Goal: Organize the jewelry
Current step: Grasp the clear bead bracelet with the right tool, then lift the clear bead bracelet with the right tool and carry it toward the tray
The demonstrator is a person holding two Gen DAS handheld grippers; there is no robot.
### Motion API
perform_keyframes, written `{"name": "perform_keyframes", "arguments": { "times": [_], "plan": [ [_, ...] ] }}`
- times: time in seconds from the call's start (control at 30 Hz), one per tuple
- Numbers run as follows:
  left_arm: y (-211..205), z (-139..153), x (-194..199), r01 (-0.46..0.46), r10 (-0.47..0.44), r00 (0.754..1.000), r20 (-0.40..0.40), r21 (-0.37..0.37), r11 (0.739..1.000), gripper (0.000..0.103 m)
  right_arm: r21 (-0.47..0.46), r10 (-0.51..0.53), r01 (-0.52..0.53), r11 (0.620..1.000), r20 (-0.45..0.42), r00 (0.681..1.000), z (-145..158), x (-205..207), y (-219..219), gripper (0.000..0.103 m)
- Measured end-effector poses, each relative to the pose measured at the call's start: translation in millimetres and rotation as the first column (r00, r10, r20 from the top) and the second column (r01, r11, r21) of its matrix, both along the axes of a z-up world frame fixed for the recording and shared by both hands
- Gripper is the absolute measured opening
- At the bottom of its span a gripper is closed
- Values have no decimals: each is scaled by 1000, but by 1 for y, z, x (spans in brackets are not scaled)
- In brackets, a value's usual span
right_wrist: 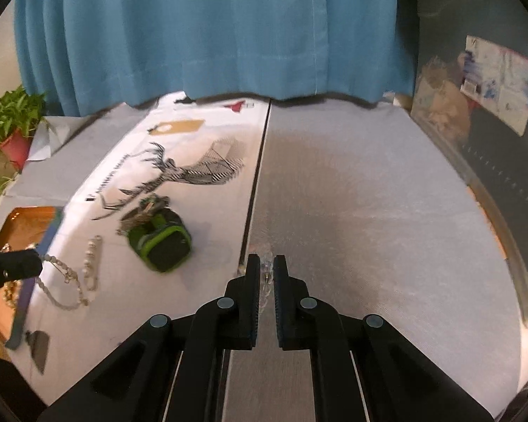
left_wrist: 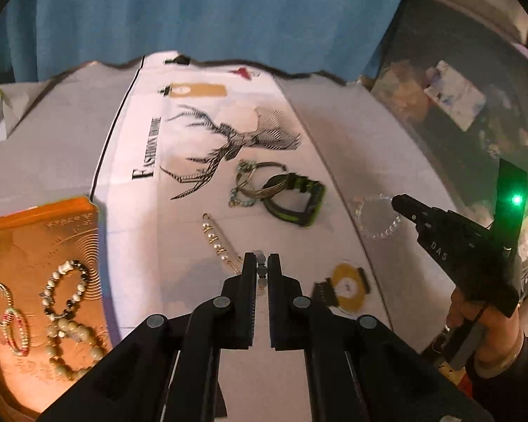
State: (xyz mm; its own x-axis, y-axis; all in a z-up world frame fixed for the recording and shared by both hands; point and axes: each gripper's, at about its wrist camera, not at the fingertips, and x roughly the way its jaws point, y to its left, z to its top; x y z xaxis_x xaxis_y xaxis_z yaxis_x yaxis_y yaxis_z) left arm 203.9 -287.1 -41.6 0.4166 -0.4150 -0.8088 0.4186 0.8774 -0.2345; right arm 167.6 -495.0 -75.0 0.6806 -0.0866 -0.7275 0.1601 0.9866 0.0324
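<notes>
A beaded chain [left_wrist: 262,270] is pinched in the left gripper [left_wrist: 262,263], trailing below its tips. The right gripper [right_wrist: 266,263] clamps a clear bead bracelet [right_wrist: 266,276]. Left of the left gripper sits the orange tray [left_wrist: 3,246].

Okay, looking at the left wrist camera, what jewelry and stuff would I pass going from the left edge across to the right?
Orange tray holding beaded bracelets → pearl pin → grey bead strand in the left tongs → green-and-black watch → clear bead bracelet at the right tongs.
</notes>
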Motion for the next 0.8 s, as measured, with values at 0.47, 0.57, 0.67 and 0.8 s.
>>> {"name": "perform_keyframes", "arguments": {
  "times": [0.47,0.57,0.67,0.8],
  "plan": [
    [45,61,-67,-11,14,998,58,-49,999,4,2,41,-41,999,62,997,65,-76,40,8],
    [63,70,-93,-15,19,998,67,-55,998,4,-5,69,-69,998,73,995,76,-103,61,8],
    [79,77,-120,-17,22,997,73,-64,998,4,-11,93,-93,996,79,993,83,-129,82,8],
    [106,85,-162,-30,36,997,71,-84,996,4,10,133,-134,991,62,989,84,-167,113,8]
  ]
}}
